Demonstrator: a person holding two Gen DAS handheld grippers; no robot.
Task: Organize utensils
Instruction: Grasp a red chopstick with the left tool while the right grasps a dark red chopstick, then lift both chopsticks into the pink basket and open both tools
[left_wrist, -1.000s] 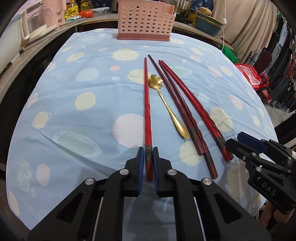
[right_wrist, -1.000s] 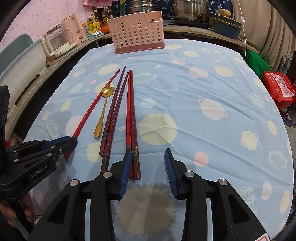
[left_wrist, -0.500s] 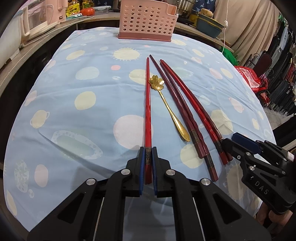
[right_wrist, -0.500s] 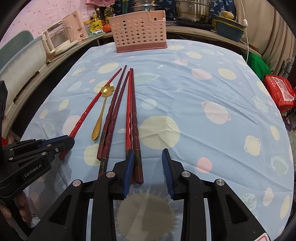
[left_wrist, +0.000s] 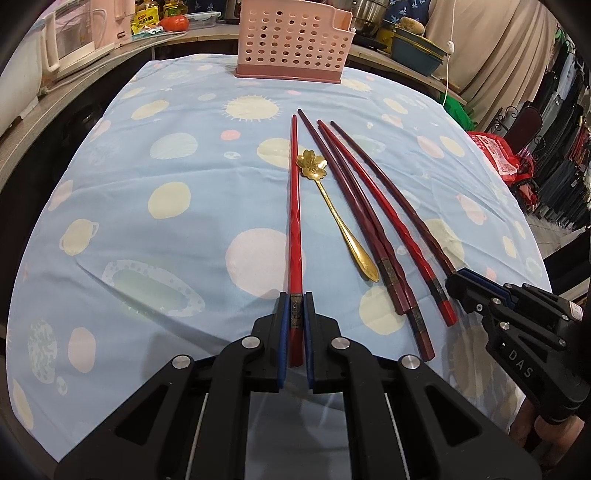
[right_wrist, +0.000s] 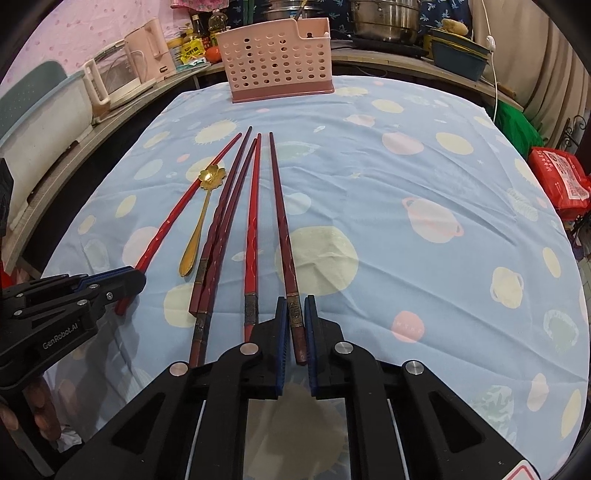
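At the bottom centre of my left view, my left hand-held gripper (left_wrist: 295, 325) is closed on the near end of a bright red chopstick (left_wrist: 295, 206), which lies on the tabletop (left_wrist: 155, 258) under a blue cloth. At the bottom centre of my right view, my right hand-held gripper (right_wrist: 294, 328) has its pads pressed on a dark red chopstick (right_wrist: 281, 221). Between these two lie a gold spoon (left_wrist: 334, 214) and three other chopsticks (left_wrist: 369, 221). The pink basket (left_wrist: 293, 40) stands at the top centre.
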